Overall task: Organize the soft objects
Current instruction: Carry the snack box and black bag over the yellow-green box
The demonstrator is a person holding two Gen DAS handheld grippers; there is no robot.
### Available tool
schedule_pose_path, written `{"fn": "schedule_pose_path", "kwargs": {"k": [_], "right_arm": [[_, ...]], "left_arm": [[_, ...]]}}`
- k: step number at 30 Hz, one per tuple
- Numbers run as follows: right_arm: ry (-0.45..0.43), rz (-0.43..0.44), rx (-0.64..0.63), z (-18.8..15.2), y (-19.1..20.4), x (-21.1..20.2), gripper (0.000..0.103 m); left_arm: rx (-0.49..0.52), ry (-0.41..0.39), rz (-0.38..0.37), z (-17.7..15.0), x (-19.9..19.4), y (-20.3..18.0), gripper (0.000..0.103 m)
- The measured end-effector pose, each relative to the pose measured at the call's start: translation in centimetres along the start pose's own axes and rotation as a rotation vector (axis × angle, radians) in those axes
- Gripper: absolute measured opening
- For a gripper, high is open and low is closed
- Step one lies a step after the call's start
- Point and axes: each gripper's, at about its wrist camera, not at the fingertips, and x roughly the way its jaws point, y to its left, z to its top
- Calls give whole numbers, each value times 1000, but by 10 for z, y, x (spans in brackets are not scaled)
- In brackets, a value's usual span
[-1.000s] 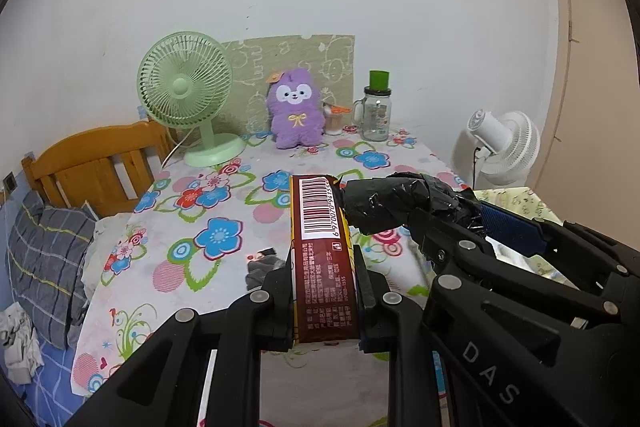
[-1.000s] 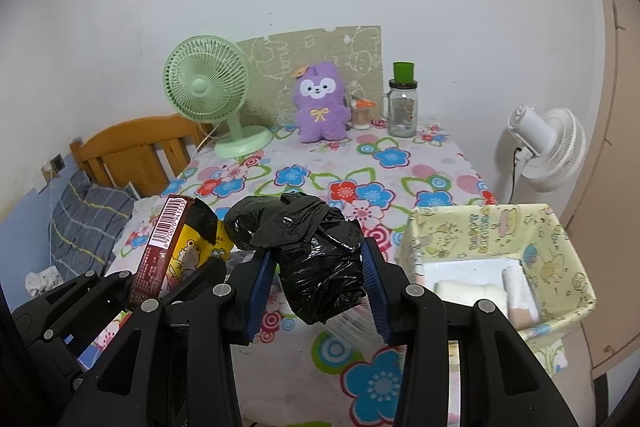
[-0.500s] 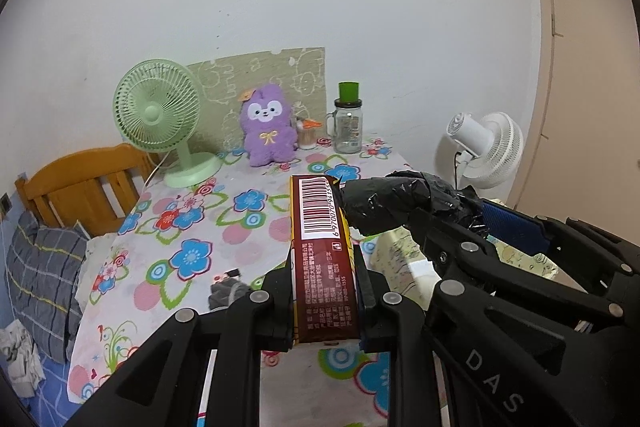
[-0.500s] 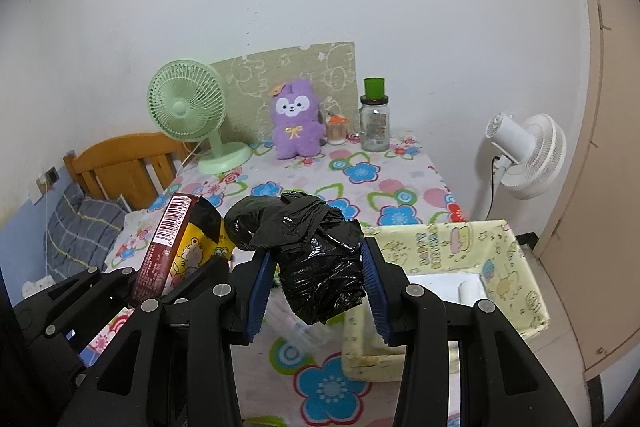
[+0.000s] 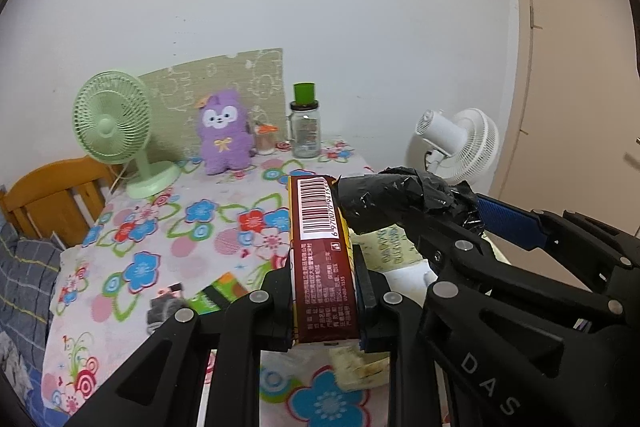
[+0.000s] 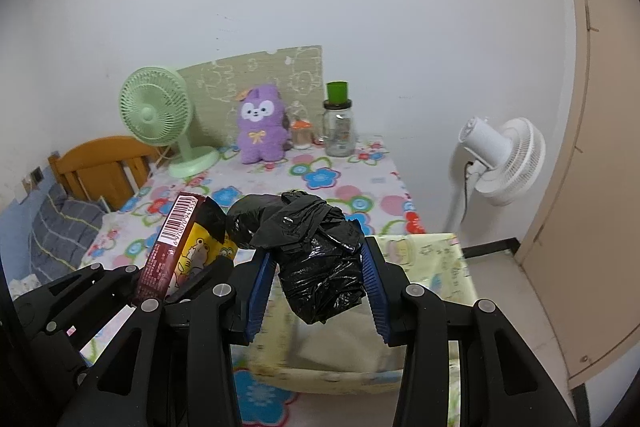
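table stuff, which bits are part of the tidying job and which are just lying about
Part of the job:
- brown packet, held in the left gripper
- black plastic bag, held in the right gripper
- yellow fabric bin

Lying about:
- green fan
- purple plush
- jar
- white fan

Left gripper (image 5: 325, 293) was clamped tight on an upright brown packet (image 5: 323, 259), angled downward. Right gripper (image 6: 316, 285) sat just beside it on its right, also angled down, blue pads (image 6: 370, 279) pressing a crumpled black plastic bag (image 6: 316, 255).
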Motion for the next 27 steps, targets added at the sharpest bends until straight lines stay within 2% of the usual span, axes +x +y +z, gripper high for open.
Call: {"fn": "schedule_pose_path", "kwargs": {"k": [12, 22, 25, 27], "right_arm": [[34, -20, 84, -9, -54, 24, 46], [99, -40, 131, -21, -80, 52, 46], [117, -36, 134, -25, -81, 59, 46], [128, -27, 134, -25, -81, 65, 46]], "left_arm": [[56, 73, -47, 3, 42, -40, 20], [84, 164, -85, -7, 77, -58, 22], [91, 188, -86, -10, 84, -60, 28], [109, 197, -72, -12, 86, -62, 38]]}}
